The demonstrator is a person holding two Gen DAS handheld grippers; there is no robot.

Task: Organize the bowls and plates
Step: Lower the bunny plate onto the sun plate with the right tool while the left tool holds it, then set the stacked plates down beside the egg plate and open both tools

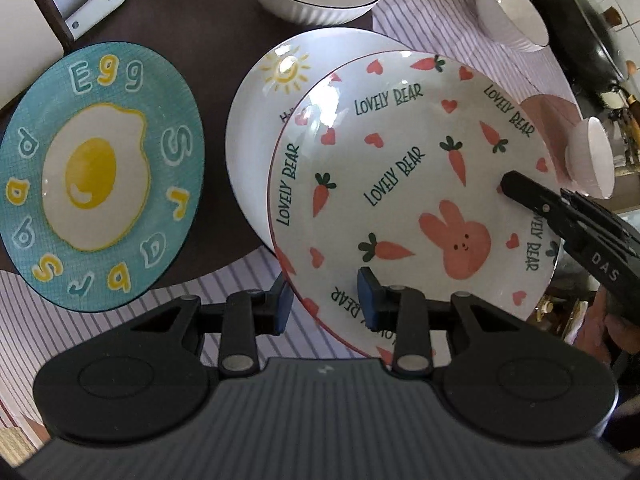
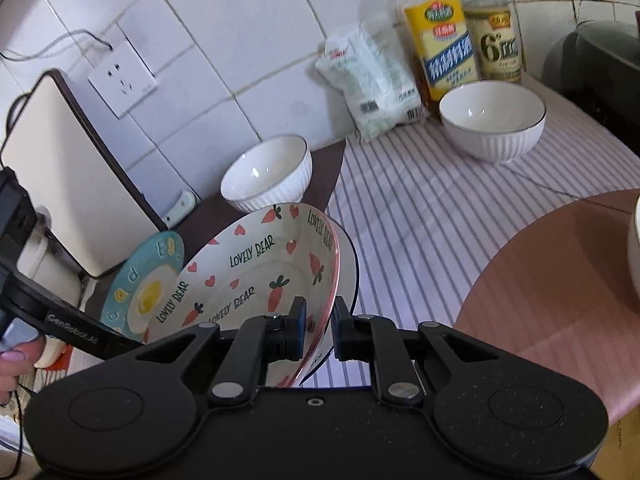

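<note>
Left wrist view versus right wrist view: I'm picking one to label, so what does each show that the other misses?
Only the left wrist view shows the sun plate's drawing and the black pan. Only the right wrist view shows the wall socket, two bottles and a white bag. Both show the bunny plate, rim between each gripper's jaws, the egg plate, and white ribbed bowls.

Soft daylight fills both views, with white glare patches on the glossy carrot-and-bunny patterned white plate and the white ribbed bowls. Fisheye bending curves the white wall tiles and darkens the corners; the labelled bottles look slightly blurred.
</note>
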